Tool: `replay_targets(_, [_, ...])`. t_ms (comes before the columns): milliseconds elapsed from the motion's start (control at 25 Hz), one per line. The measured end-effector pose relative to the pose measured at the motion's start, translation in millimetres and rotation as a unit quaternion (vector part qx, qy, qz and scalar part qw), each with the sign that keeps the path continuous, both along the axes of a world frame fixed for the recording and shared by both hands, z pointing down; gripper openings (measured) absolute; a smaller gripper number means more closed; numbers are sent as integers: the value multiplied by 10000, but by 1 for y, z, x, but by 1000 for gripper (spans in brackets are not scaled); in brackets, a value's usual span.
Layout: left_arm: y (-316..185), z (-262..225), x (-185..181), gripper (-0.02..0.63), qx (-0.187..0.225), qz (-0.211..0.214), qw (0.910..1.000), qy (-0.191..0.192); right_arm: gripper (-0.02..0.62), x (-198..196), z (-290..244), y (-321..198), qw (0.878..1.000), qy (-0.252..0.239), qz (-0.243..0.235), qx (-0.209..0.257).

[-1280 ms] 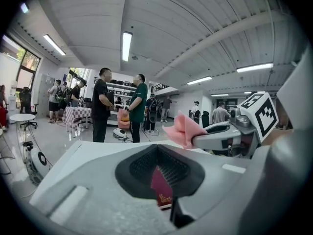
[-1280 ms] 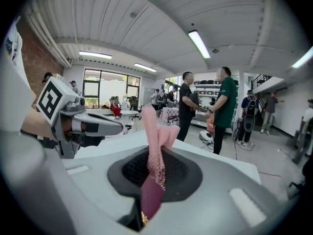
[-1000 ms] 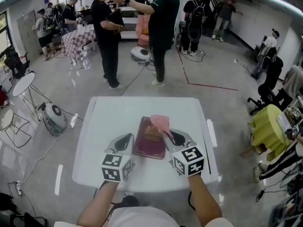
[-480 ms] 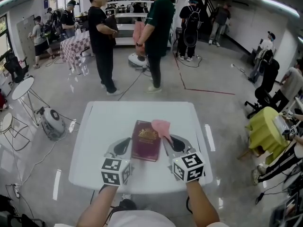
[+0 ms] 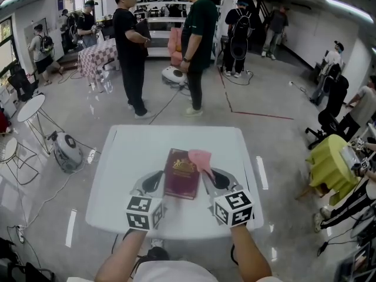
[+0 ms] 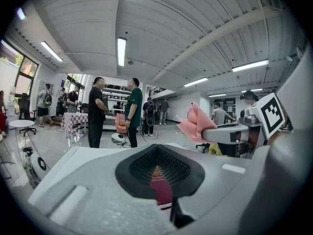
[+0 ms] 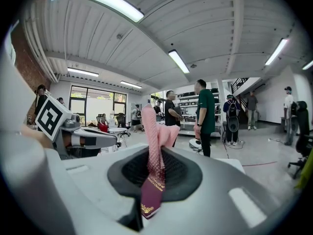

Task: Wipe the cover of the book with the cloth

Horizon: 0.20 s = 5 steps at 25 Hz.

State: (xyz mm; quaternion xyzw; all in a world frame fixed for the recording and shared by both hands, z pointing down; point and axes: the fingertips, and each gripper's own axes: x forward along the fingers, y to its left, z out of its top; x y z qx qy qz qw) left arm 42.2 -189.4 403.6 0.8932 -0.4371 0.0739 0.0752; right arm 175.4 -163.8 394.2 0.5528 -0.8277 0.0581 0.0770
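A maroon book (image 5: 181, 173) lies flat in the middle of the white table (image 5: 135, 151). My right gripper (image 5: 207, 173) is at the book's right edge, shut on a pink cloth (image 5: 200, 157) that stands up over the book's far right corner. In the right gripper view the cloth (image 7: 155, 131) rises from between the pads, with the book (image 7: 149, 196) showing below it. My left gripper (image 5: 157, 179) is at the book's left edge, jaws together with nothing held. Through its narrow gap a strip of the book's cover (image 6: 162, 187) shows.
Two people (image 5: 161, 46) stand talking just beyond the table's far edge, with a white floor machine (image 5: 174, 74) near their feet. A small round table (image 5: 28, 107) and a fan (image 5: 66, 148) are at the left, a yellow-green chair (image 5: 332, 163) at the right.
Both grippers, the cloth and the book keep their places relative to each other. The head view has shifted slightly, and the people behind the table have moved.
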Motion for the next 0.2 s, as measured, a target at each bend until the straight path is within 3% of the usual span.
replay_targets(200, [4, 3, 2, 6, -5, 11, 10000, -24, 38, -1, 0, 2, 10000, -3, -37, 25])
